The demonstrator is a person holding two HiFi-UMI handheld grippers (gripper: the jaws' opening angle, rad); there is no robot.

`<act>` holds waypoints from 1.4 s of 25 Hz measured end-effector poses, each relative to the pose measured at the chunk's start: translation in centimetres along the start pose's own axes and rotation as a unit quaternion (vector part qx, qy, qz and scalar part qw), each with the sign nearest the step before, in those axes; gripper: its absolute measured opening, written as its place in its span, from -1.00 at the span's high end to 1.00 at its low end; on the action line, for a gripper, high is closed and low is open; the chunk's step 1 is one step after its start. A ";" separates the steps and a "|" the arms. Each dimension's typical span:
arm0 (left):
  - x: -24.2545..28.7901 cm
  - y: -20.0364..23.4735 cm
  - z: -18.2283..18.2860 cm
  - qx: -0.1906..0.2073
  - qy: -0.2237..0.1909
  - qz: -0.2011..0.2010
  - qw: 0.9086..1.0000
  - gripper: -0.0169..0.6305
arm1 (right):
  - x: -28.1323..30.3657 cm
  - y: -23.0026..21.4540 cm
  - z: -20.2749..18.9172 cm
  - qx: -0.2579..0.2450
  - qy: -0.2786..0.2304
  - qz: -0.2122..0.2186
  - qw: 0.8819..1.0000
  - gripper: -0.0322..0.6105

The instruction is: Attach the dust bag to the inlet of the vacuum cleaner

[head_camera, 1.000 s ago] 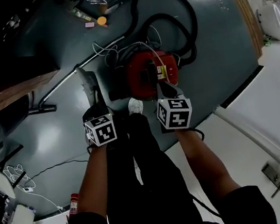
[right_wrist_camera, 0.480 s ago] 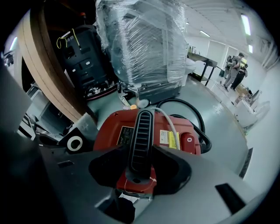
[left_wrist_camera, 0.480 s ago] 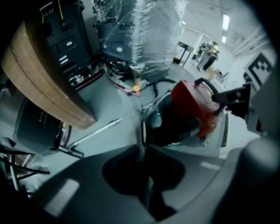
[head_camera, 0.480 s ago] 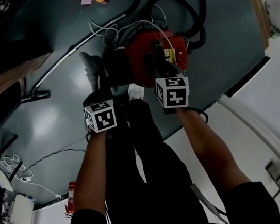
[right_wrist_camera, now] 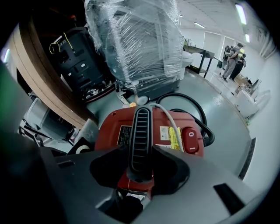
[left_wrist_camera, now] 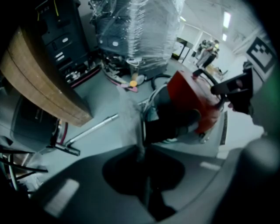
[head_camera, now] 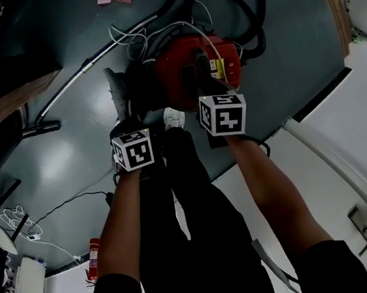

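The step in hand looks like preparation rather than fitting: the red vacuum cleaner stands on the grey floor, and the bag has not yet met any inlet. The left gripper has its jaws pressed nearly together on a thin edge of the grey dust bag, which hangs just beside the machine's left flank. The right gripper points down over the top of the machine. Its jaws have just been closing, and they now sit against both sides of the black ribbed carry handle that stands between them. The inlet itself cannot be made out in any view. From above the red housing appears shut, so nothing inside it shows, and the bag looks flat and its contents are hidden. The next move probably calls for steadying or opening the body by that handle, then lining the bag's mouth up with the inlet.
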State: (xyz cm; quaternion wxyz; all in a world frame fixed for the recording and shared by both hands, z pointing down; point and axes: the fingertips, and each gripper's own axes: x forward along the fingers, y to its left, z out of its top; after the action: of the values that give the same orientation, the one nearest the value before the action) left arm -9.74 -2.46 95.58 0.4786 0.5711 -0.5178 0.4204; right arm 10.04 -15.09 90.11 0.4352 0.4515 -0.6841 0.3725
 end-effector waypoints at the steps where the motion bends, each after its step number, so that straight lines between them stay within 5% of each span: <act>1: 0.1 -0.2 0.1 0.001 -0.001 -0.002 1.000 0.87 | 0.0 0.0 0.0 0.000 0.002 0.000 1.000 0.45; 20: 0.8 -3.3 0.2 0.028 0.011 -0.045 0.999 0.88 | 0.1 0.2 0.0 0.002 0.004 0.028 1.000 0.46; 25: 0.9 -3.8 -0.1 0.156 0.012 0.014 0.988 0.88 | 0.2 0.3 -0.1 0.008 0.006 0.041 0.999 0.46; 30: 0.9 -4.3 -0.1 0.036 0.021 -0.072 0.997 0.88 | 0.2 0.1 -0.1 0.006 0.004 0.042 0.999 0.47; 32: 0.9 -4.6 -0.3 0.068 0.020 -0.074 0.995 0.88 | 0.2 0.0 -0.3 0.006 0.003 0.043 0.999 0.47; 35: 1.2 -5.0 -0.5 0.175 0.023 -0.043 0.983 0.88 | 0.2 0.1 -0.3 0.007 0.006 0.044 0.999 0.47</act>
State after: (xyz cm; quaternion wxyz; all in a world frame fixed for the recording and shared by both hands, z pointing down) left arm -4.66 -2.13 96.28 0.4004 0.6577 -0.3998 0.4972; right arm 10.00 -14.88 90.42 0.4191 0.4216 -0.6981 0.3991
